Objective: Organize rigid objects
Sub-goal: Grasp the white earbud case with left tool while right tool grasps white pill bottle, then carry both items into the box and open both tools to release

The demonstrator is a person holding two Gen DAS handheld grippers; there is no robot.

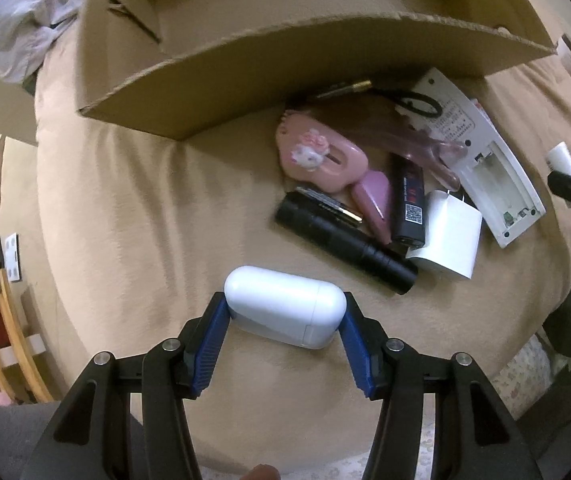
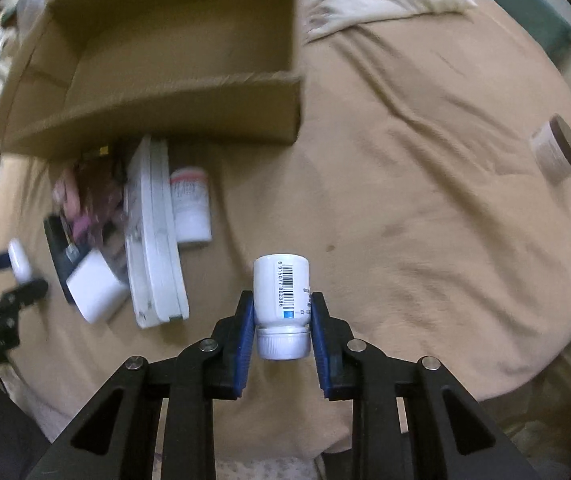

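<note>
Left gripper (image 1: 285, 312) points down over the tan blanket (image 1: 125, 208), blue pads pinching a white capsule-shaped case (image 1: 283, 306) by its two rounded ends. Case sits crosswise between the fingers, just in front of the clutter pile.

Right gripper (image 2: 281, 312) also points down, pads clamped on a white pill bottle (image 2: 281, 292) at the lower body just above the ribbed cap; cap end faces the camera, barcode label showing. Can't tell whether the bottle touches the blanket or is off it.

Cardboard box (image 1: 245, 64) stands open on the blanket beyond both grippers, interior looks bare in both views. Pile lies right against its near wall: pink cartoon-cat gadget (image 1: 321, 158), black flashlight (image 1: 345, 244) lying diagonal, black battery-like stick with a QR label (image 1: 407, 200), white charger cube (image 1: 445, 240), white remote (image 1: 481, 152) face down with the battery bay uncovered, a black loop cord (image 1: 421, 106), a thin pen with a gold end (image 1: 345, 88) half under the box edge.

Right wrist view: a second white bottle (image 2: 190, 204) lies on its side just beside the remote, and a small jar with a dark lid (image 2: 557, 154) lies well apart at the right. Grey cloth (image 1: 25, 20) bunched at the far left corner.
</note>
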